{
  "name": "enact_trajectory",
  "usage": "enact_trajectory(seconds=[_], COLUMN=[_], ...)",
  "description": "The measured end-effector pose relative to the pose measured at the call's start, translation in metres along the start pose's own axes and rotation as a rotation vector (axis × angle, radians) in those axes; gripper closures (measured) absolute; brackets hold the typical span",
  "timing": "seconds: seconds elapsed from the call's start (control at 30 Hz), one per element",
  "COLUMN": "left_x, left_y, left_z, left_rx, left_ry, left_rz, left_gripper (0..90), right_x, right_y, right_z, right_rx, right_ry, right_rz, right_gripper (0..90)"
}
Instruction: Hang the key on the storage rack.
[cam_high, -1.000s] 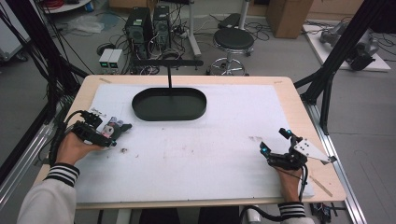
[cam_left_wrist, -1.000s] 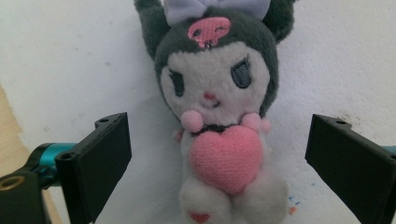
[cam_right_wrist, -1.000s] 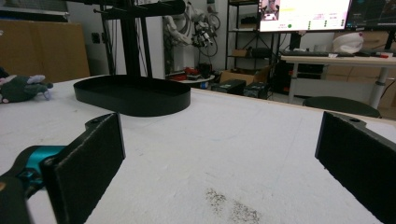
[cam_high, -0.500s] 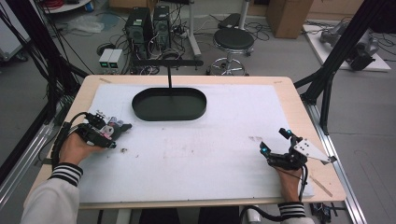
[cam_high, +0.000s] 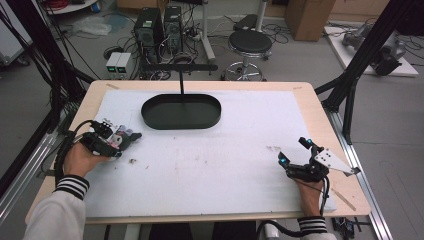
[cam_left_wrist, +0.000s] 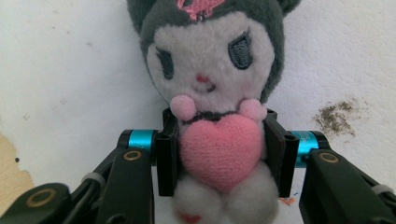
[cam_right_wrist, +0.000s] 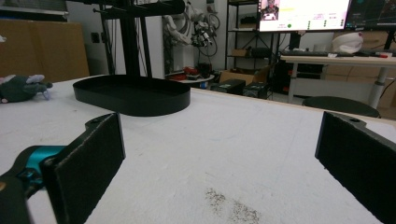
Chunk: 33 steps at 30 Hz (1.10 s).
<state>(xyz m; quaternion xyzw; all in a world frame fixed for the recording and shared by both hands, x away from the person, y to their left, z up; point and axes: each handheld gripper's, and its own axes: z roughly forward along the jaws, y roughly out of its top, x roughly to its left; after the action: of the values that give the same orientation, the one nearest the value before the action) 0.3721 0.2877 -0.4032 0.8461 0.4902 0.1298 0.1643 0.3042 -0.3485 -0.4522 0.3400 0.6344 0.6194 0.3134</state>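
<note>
Gripping now: the left gripper (cam_left_wrist: 219, 154) has just been closing, and its 2 jaws pinch the plush toy (cam_left_wrist: 217, 93) at the waist, either side of its pink heart (cam_left_wrist: 219, 151), likely because the body there is soft and narrow enough to squeeze firmly.
Right gripper (cam_high: 296, 152): rests near the right edge of the table (cam_high: 320, 115), jaws spread wide with nothing between them, seemingly parked out of the way while the other hand works.
Toy's place: at the left side of the white mat (cam_high: 210, 160), lying on it in the left gripper's hold, just near and left of the tray.
Tray (cam_high: 181, 111): black, oval, at the far middle of the mat, a black stand (cam_high: 181, 75) rising behind it; probably where the toy is bound.
Left gripper view adds: the toy's face, grey hood and how the pads dent its sides, detail too small to read from above.
Right gripper view adds: the tray's low wall from table level, the toy far off at the left, and a dark smudge (cam_right_wrist: 231, 205) on the mat close ahead.
</note>
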Motion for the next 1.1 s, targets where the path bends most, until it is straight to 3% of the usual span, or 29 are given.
enact_trajectory(seconds=[0.3,0.47,0.57,0.73,1.1], left_x=[0.001,0.002,0.002,0.002,0.001], left_y=[0.000,0.002,0.008,0.018,0.042], left_z=[-0.005,-0.014,-0.021,-0.035,-0.056], left_rx=[-0.035,-0.096,-0.118,-0.185,-0.264], left_ry=[0.011,0.023,0.041,0.032,0.045], left_rz=[0.003,-0.002,0.012,0.008,0.024], left_gripper=[57.3,57.3,57.3,57.2,57.1], right_x=[0.000,0.000,0.000,0.000,0.000], right_y=[0.000,0.000,0.000,0.000,0.000], right_z=[0.000,0.000,0.000,0.000,0.000], right_rx=[-0.002,-0.004,-0.003,-0.003,-0.001], right_ry=[0.000,-0.001,0.000,-0.001,-0.002], right_rz=[0.001,0.000,0.000,0.000,-0.001], right_gripper=[0.5,0.5,0.5,0.5,0.5])
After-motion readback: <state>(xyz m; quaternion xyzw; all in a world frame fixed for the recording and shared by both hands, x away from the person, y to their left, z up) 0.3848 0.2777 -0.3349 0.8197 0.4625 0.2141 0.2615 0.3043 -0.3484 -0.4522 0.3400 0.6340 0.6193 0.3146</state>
